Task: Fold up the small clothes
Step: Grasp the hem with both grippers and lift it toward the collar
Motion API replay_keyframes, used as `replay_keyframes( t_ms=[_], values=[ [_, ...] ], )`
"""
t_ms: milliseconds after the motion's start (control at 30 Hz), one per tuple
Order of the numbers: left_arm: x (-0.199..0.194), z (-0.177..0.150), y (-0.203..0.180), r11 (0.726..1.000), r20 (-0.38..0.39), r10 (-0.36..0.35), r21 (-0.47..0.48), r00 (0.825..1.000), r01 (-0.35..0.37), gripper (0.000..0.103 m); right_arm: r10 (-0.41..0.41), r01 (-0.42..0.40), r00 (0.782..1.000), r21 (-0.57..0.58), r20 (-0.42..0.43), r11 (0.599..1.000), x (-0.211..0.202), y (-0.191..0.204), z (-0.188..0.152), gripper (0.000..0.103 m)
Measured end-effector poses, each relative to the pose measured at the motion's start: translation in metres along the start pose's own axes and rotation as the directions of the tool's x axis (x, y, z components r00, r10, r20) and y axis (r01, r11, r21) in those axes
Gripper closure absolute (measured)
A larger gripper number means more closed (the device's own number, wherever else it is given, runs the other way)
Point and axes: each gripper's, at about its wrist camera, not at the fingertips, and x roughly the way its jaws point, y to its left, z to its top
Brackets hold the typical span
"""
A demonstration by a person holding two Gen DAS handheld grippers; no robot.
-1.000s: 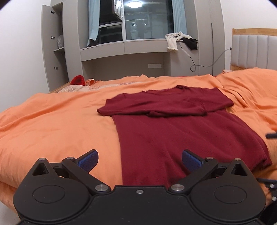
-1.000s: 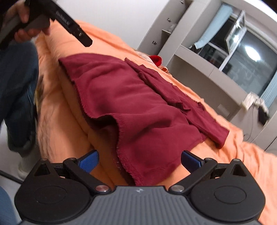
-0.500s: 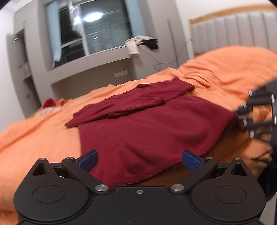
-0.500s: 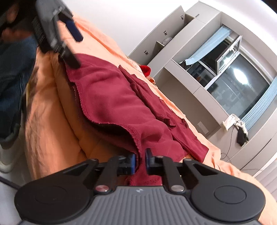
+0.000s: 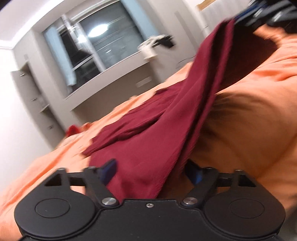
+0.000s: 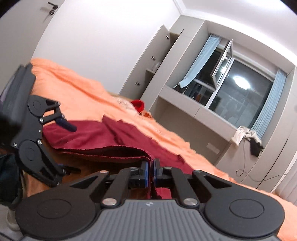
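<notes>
Right gripper (image 6: 150, 172): held low over the near edge of the bed, pointing across it toward the window wall, rolled so the room leans in its own view. Jaws closed to a thin slit on a corner of the maroon garment (image 6: 104, 137); the hem rises from the bed into the blue pads (image 6: 145, 171) and a scrap of cloth hangs below them. In the left wrist view this gripper (image 5: 246, 13) appears at the upper right, blurred, with the cloth drawn up to it in a taut ridge.

Left gripper (image 5: 151, 171): level with the bed edge, tilted, facing up the bed. Jaws wide apart. The garment's near edge lies between the blue fingertips (image 5: 109, 169) and drapes down toward the gripper body; whether either pad touches the cloth cannot be told. In the right wrist view the same gripper (image 6: 65, 146) sits at the left, one finger above the cloth, the other below the bed edge.

Maroon garment: on the orange bedcover (image 5: 250, 120), mostly flat, sleeves folded across the far part, one near corner lifted.

Other items: small red object (image 6: 138, 105) on the far side of the bed; pale and dark cloths (image 6: 248, 138) on the ledge under the window (image 6: 239, 98).

Obscured: the left wrist view is motion-blurred throughout; the person's hands are out of frame.
</notes>
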Motion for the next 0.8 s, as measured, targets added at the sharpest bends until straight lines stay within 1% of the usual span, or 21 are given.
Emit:
replay_keyframes(
  t_ms=[33, 100, 167, 200, 233, 267, 400, 533, 633, 733, 800],
  values=[
    [0.003, -0.001, 0.004, 1.000, -0.028, 0.024, -0.007, 0.999, -0.025, 0.052, -0.012, 0.012, 1.000, 0.006, 0.010, 1.000, -0.002, -0.002, 0.000, 0.098],
    [0.005, -0.004, 0.015, 0.998, -0.067, 0.047, -0.028, 0.997, -0.049, 0.064, -0.033, 0.033, 0.999, 0.019, 0.026, 0.999, -0.006, -0.007, -0.001, 0.098],
    [0.000, -0.008, 0.027, 0.996, -0.078, 0.068, -0.051, 0.995, -0.072, 0.071, -0.046, 0.045, 0.999, 0.035, 0.030, 0.998, -0.008, -0.011, -0.004, 0.098],
    [-0.003, -0.009, 0.033, 0.994, -0.078, 0.082, -0.060, 0.994, -0.087, 0.079, -0.045, 0.044, 0.999, 0.042, 0.027, 0.998, -0.009, -0.013, -0.006, 0.098],
    [-0.006, -0.011, 0.040, 0.992, -0.075, 0.098, -0.068, 0.992, -0.103, 0.090, -0.042, 0.041, 0.999, 0.047, 0.022, 0.998, -0.010, -0.012, -0.009, 0.098],
    [-0.010, -0.012, 0.047, 0.990, -0.066, 0.110, -0.082, 0.992, -0.116, 0.095, -0.039, 0.038, 0.999, 0.050, 0.015, 0.998, -0.010, -0.011, -0.011, 0.098],
    [-0.025, -0.009, 0.074, 0.972, 0.005, 0.142, -0.189, 0.990, -0.138, 0.097, -0.026, 0.027, 1.000, 0.036, -0.012, 0.999, -0.013, 0.003, -0.025, 0.098],
    [-0.044, -0.004, 0.090, 0.950, 0.073, 0.169, -0.279, 0.983, -0.143, 0.098, -0.062, 0.062, 0.998, 0.005, -0.006, 0.998, -0.024, 0.014, -0.032, 0.099],
    [-0.066, 0.002, 0.089, 0.946, 0.122, 0.173, -0.295, 0.977, -0.131, 0.098, -0.085, 0.085, 0.996, -0.009, 0.018, 0.996, -0.039, 0.017, -0.026, 0.099],
    [-0.100, 0.007, 0.087, 0.950, 0.173, 0.162, -0.292, 0.972, -0.106, 0.098, -0.118, 0.119, 0.992, -0.015, 0.047, 0.993, -0.067, 0.017, -0.020, 0.099],
    [-0.124, 0.010, 0.087, 0.956, 0.202, 0.151, -0.281, 0.968, -0.091, 0.098, -0.124, 0.124, 0.990, -0.007, 0.064, 0.992, -0.090, 0.015, -0.014, 0.099]
  ],
)
